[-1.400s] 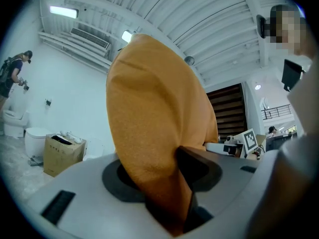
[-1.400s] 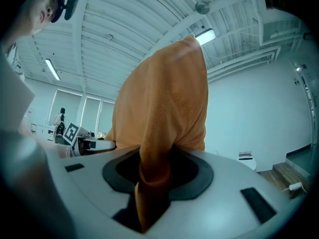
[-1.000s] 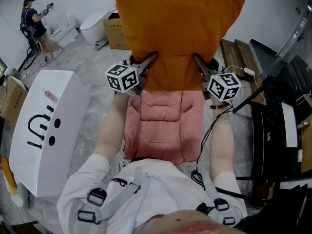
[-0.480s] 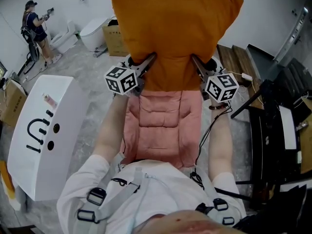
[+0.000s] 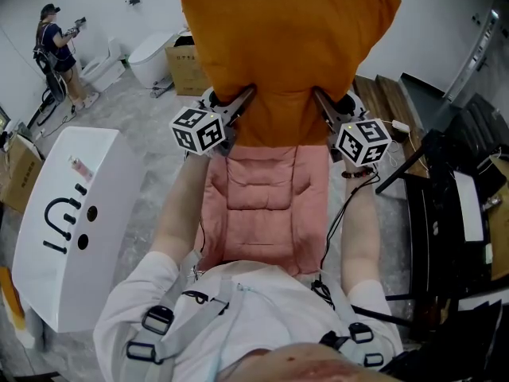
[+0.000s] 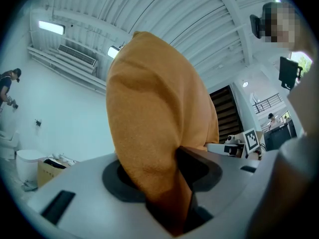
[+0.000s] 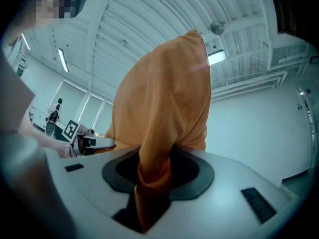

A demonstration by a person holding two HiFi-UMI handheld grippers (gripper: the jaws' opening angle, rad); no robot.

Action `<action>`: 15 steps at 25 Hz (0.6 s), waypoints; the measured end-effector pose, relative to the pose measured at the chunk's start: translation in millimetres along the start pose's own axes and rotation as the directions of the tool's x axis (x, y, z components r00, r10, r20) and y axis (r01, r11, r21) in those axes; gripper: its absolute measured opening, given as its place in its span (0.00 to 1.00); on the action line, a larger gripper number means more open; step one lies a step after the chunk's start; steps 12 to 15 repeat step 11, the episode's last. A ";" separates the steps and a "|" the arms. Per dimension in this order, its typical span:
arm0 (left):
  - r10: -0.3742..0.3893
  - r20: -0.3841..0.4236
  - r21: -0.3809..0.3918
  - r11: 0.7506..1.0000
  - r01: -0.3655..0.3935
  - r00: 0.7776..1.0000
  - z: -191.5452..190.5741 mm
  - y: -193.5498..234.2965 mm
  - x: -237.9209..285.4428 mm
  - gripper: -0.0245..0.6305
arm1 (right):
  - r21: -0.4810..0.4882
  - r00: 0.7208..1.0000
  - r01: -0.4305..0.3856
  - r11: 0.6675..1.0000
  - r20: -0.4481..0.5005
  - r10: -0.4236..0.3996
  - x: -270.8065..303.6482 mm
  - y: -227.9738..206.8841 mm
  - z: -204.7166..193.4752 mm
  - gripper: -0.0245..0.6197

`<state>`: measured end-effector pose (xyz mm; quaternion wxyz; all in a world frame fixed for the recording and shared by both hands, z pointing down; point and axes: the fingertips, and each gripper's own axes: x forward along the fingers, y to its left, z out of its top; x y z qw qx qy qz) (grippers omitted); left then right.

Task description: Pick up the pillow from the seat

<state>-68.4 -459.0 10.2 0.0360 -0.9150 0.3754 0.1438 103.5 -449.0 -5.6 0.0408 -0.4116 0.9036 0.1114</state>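
- The large orange fabric pillow (image 5: 278,50) hung upright in the air, lifted off the seat. From the head view, its lower edge lay over the far edge of the pink quilted seat cushion (image 5: 266,205).
- Our left gripper (image 5: 241,100) was clamped on the pillow's lower edge near its left corner. In the left gripper view, bunched orange cloth filled the slot between the two jaws and the rest of the pillow rose above them.
- Our right gripper (image 5: 322,103) was likewise closed on the lower edge near the right corner. In the right gripper view, a fold of the same cloth was pinched between its jaws.
- Both gripper views showed the pillow standing against a white ribbed ceiling (image 6: 164,9).
- The two grippers sat level with each other at either end of the pillow's lower edge, with the cushion's far edge just below them.
- Our bare forearms (image 5: 179,213) ran along the cushion's left and right edges, and the cushion itself carried nothing.
- A white glossy fixture (image 5: 71,213) with black marks on it lay on the grey floor to the left of the seat.
- Beyond that stood a brown cardboard box (image 5: 184,58), and a person (image 5: 56,42) stood well apart in the far left corner of the room.
- Dark wooden planks (image 5: 390,94) lay to the right of the seat.
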 end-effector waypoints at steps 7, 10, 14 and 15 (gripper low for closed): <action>-0.013 0.017 0.012 1.000 0.012 1.000 6.6 -3.1 -3.0 0.35 | -0.011 1.000 0.006 1.000 0.011 -0.006 -3.5 4.8 7.2 0.27; -0.017 0.021 0.021 1.000 0.017 1.000 11.2 -4.2 -2.3 0.35 | -0.014 1.000 0.009 1.000 0.017 -0.008 -3.7 5.1 11.6 0.27; -0.018 0.022 0.023 1.000 0.018 1.000 12.5 -4.3 -2.1 0.35 | -0.015 1.000 0.009 1.000 0.018 -0.009 -3.7 5.3 12.7 0.27; -0.018 0.022 0.023 1.000 0.018 1.000 12.5 -4.3 -2.1 0.35 | -0.015 1.000 0.009 1.000 0.018 -0.009 -3.7 5.3 12.7 0.27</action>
